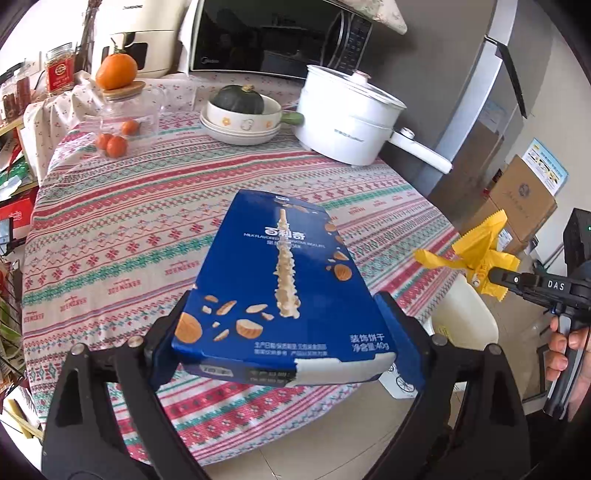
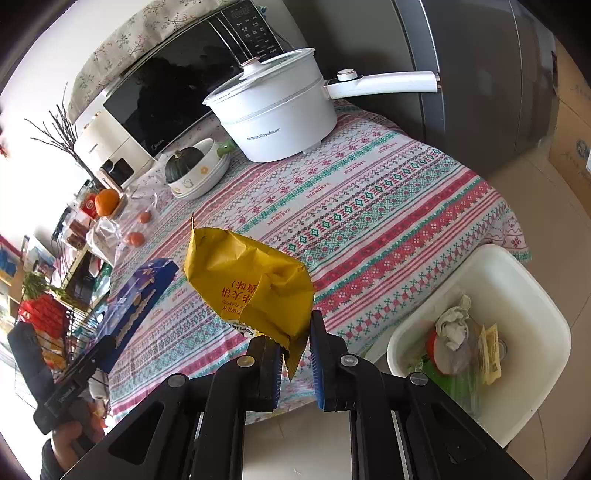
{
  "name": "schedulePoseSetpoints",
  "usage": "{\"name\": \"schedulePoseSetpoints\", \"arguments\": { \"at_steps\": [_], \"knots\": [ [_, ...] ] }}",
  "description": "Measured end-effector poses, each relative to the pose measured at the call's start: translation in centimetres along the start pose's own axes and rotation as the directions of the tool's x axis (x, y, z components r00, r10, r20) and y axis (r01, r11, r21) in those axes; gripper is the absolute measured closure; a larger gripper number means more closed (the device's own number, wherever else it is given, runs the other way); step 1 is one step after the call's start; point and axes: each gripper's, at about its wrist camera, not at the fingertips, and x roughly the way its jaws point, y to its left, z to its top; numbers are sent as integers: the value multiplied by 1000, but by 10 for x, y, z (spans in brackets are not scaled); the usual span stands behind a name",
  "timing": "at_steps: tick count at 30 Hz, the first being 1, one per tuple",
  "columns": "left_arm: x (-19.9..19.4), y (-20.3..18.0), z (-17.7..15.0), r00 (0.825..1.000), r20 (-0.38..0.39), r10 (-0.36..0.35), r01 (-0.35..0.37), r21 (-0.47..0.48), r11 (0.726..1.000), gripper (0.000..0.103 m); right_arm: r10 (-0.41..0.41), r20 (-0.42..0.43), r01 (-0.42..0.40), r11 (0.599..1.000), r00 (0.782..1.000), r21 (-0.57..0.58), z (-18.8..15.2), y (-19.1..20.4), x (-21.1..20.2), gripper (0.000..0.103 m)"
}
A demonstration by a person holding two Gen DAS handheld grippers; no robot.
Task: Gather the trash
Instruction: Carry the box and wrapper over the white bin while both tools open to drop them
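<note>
Left tongs (image 1: 286,354) are set wide and clamp the near end of a blue box (image 1: 280,284) between their pads, holding it tilted above the near edge of the desk (image 1: 122,236); right tongs (image 2: 293,354) stand narrow, pinching a corner of a crumpled yellow wrapper (image 2: 251,280) that hangs in the air over the desk's near side. From the left wrist the right tongs (image 1: 491,275) show at the right edge with the wrapper (image 1: 476,247) clamped in them, above a white bin (image 1: 465,317) on the floor just beside the desk. From the right wrist the bin (image 2: 524,295) sits lower right and holds crumpled paper, a yellow packet and other scraps, and the box (image 2: 136,295) shows at the left, apart from the wrapper. A striped patterned cloth covers the desk. At its far side stand a microwave (image 1: 273,33), a white pot (image 1: 347,114) with a lid and long handle, and, beside the pot, stacked bowls (image 1: 240,122) with a dark green squash (image 1: 238,98) in the top one. Further left, an orange (image 1: 116,72) rests on a lidded glass jar (image 1: 125,110), and small oranges (image 1: 112,144) lie near its foot.
</note>
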Motion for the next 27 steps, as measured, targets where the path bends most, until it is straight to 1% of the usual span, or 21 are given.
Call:
{"name": "schedulePoseSetpoints", "arguments": {
  "at_steps": [3,7,14,21,24,27],
  "knots": [
    [3,-22,-9,999,-24,-48,49,52,997,10,8,14,-8,1000,1000,-3,-5,-10,-14,89],
    [9,-51,-18,992,-63,-106,112,105,988,10,-6,35,6,1000,999,4,-11,-29,-33,89],
    [24,-100,-30,979,-125,-160,183,200,963,10,-72,46,67,994,996,88,-23,-91,-57,89],
    [40,-144,-45,959,-199,-201,251,272,929,10,-135,27,129,976,990,173,-43,-154,-74,89],
    [46,-164,-55,948,-236,-215,282,304,910,10,-162,14,156,966,987,208,-52,-177,-79,89],
    [54,-185,-65,941,-262,-216,300,345,889,10,-187,2,181,952,982,249,-59,-198,-82,89]
  ]
}}
